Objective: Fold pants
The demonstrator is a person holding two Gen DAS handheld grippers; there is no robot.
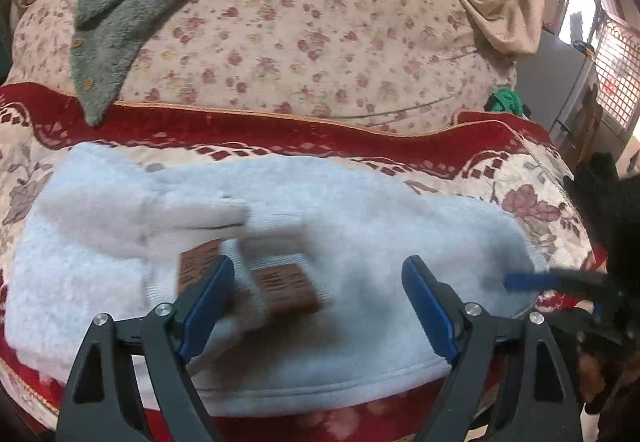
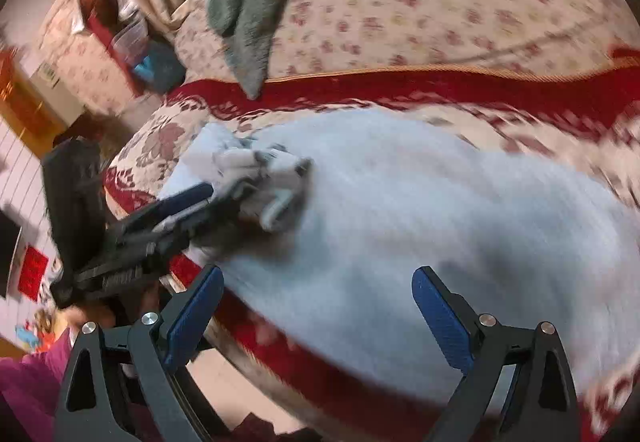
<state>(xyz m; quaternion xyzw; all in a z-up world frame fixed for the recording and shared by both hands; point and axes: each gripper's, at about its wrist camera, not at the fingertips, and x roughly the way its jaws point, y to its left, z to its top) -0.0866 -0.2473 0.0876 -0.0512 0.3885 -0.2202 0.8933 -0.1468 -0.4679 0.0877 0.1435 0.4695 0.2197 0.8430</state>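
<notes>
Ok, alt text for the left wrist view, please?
The open left claw hangs over fluffy white pants spread on a red floral bedspread. A white glove, blurred, lies on the pants; a grey towel is behind.

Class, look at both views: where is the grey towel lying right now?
The grey towel lies at the upper left in both wrist views, on the flowered bedspread, its corner reaching the red blanket beyond the white pants.
</notes>
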